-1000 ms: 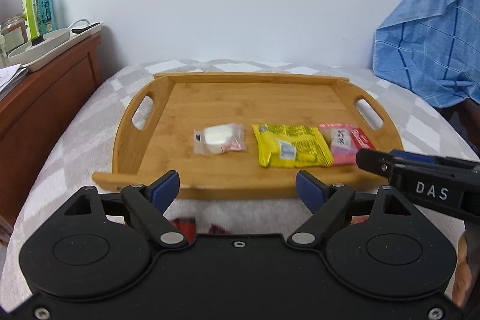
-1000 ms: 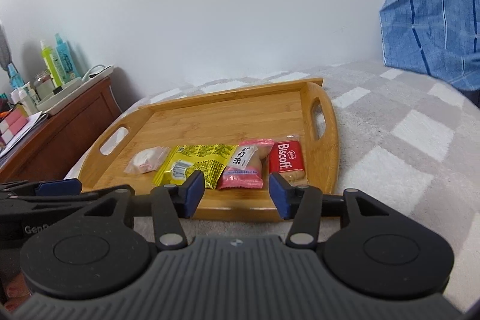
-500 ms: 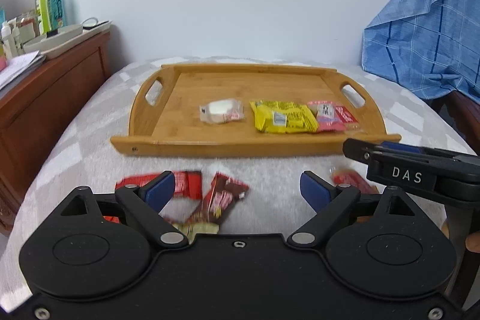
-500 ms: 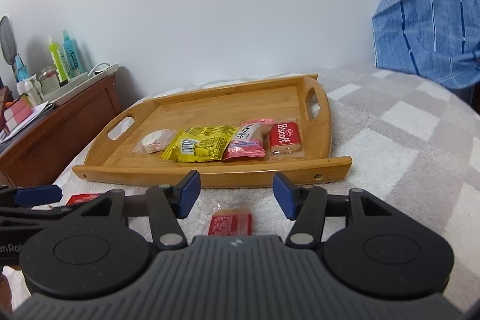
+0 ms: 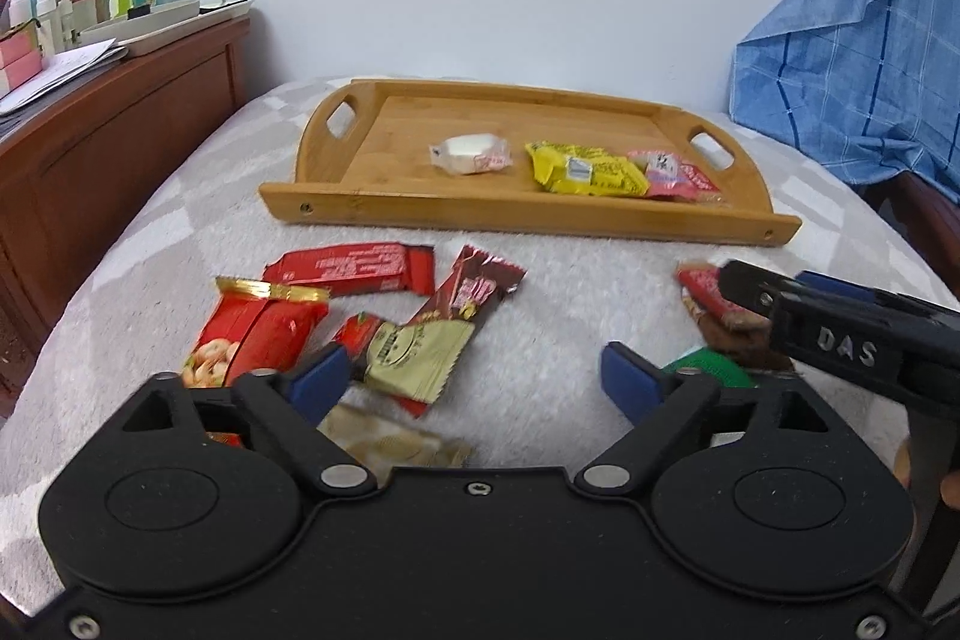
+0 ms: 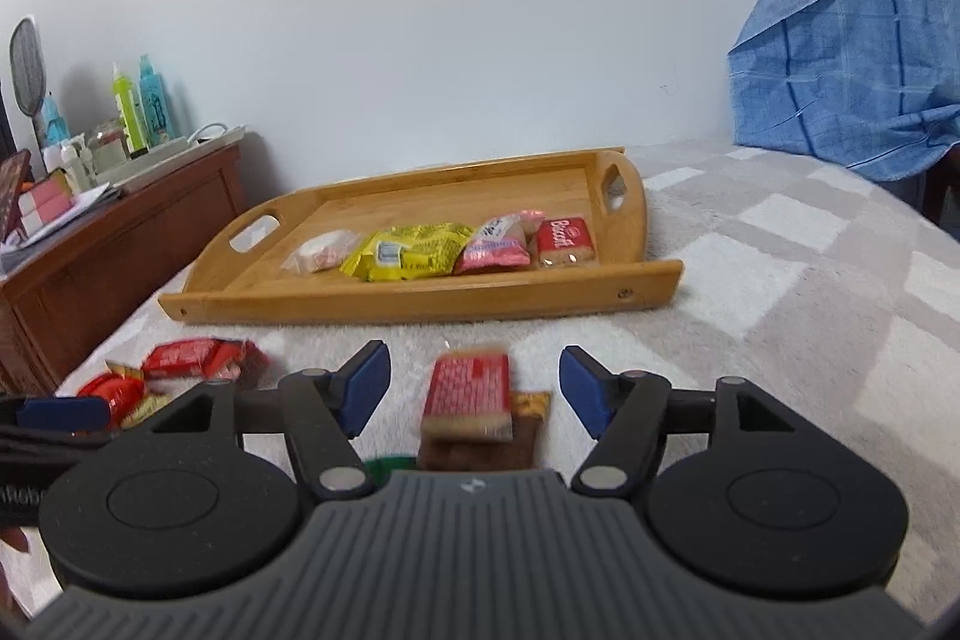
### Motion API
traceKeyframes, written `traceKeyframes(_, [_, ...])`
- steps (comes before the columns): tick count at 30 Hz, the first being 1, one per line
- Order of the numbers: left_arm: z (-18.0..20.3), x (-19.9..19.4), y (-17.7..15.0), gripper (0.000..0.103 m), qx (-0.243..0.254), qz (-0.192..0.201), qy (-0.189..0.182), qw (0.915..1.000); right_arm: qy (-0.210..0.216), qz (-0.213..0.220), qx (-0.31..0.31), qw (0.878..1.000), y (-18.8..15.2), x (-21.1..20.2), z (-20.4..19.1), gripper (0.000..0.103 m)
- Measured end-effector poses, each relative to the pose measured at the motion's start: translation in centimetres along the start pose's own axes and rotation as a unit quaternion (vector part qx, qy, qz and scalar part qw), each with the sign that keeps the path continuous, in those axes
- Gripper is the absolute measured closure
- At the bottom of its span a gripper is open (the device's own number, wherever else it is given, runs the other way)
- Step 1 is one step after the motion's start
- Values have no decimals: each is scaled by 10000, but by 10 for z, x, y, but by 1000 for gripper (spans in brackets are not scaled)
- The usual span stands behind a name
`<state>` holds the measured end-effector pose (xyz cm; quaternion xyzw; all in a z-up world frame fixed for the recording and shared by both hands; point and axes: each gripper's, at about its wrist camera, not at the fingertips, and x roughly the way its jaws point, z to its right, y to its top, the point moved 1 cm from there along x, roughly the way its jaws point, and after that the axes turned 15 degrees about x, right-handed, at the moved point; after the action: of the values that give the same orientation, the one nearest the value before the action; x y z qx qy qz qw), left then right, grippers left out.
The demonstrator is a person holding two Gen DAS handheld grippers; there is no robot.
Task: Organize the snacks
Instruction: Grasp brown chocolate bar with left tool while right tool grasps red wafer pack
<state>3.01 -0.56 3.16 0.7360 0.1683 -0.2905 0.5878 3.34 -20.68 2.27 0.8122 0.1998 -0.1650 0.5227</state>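
Both grippers pulled back from the tray since a second ago: loose snacks on the blanket, hidden then, now show in front of the jaws.

Checked grey-white blanket [image 5: 600, 340] carries everything. Bamboo tray [image 5: 522, 211] sits on it further off, long axis across the left view, handles at each end. In the tray, one row along that axis: white clear-wrapped snack [image 5: 471, 154], yellow pack [image 5: 585, 169], pink pack [image 6: 498, 244], red Biscoff pack [image 6: 564, 238] nearest the right handle.

Loose pile on the blanket, near side of the tray: long red bar [image 5: 351, 268] lying roughly parallel to the tray edge, red bag with gold top [image 5: 258, 331], brown wrapper [image 5: 474, 289] tilted, cream-gold pack [image 5: 414, 355].

Red biscuit pack [image 6: 471, 391], blurred, long axis pointing away from the camera, lies atop a brown pack.

Left gripper [image 5: 474, 379]: jaws spread, closing, nothing pinched. Right gripper [image 6: 474, 388]: jaws spread, opening, red biscuit pack between them, pads not touching it.
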Motion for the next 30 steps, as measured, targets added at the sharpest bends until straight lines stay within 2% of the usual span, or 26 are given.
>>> traceKeyframes(2, [-2, -1, -1, 33, 3, -15, 41, 10000, -32, 29, -68, 10000, -7, -5, -1, 30])
traceKeyframes(6, [-7, -9, 4, 50, 75, 176, 97, 9998, -61, 110, -121, 9998, -19, -15, -2, 38])
traceKeyframes(10, [-10, -3, 15, 65, 356, 206, 96, 9991, -90, 149, -363, 9992, -20, -15, -8, 61])
traceKeyframes(12, [-13, 4, 20, 70, 463, 107, -5, 9989, -115, 113, -524, 9985, -17, -10, -11, 64])
traceKeyframes(14, [-17, 10, 23, 71, 434, 64, -34, 9990, -87, 82, -611, 9981, -13, -6, -14, 67])
traceKeyframes(18, [-22, 23, 27, 70, 426, -87, -145, 9990, -41, -65, -719, 9974, -8, 4, -16, 65])
traceKeyframes(20, [-22, 28, 27, 64, 452, -101, -158, 9988, 93, -167, -557, 9983, -5, 8, -15, 48])
traceKeyframes(23, [-21, 34, 26, 63, 541, -153, -196, 9982, 184, -245, -360, 9989, -2, 12, -13, 46])
traceKeyframes(26, [-19, 42, 25, 63, 568, -250, -358, 9974, 90, -281, -412, 9987, -1, 18, -15, 44])
traceKeyframes(30, [-20, 53, 24, 64, 358, -429, -484, 9973, -60, -346, -424, 9985, 2, 27, -15, 43])
